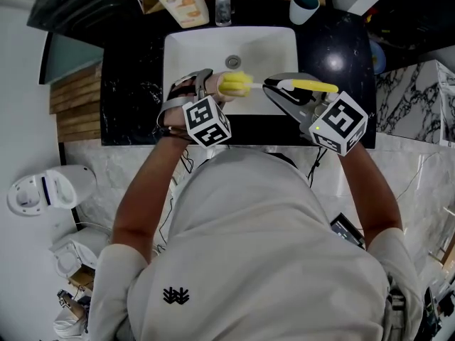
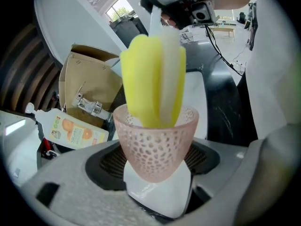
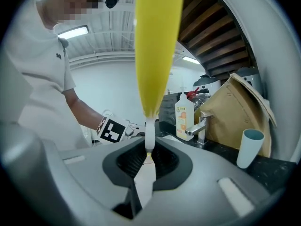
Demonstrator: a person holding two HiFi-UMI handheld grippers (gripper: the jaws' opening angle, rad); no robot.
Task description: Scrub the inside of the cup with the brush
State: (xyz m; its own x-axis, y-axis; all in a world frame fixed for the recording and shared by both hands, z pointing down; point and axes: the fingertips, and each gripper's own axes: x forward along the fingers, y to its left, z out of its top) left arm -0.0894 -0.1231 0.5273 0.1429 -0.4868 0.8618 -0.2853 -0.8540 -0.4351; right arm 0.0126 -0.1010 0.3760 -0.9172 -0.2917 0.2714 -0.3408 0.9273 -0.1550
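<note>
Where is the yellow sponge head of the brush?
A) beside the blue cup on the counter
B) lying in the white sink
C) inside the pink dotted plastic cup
C: the yellow sponge head of the yellow-handled brush dips into the pink dotted plastic cup.

Lower end of brush [image 2: 153, 74] hidden inside cup [image 2: 157, 145] (left gripper view).
</note>
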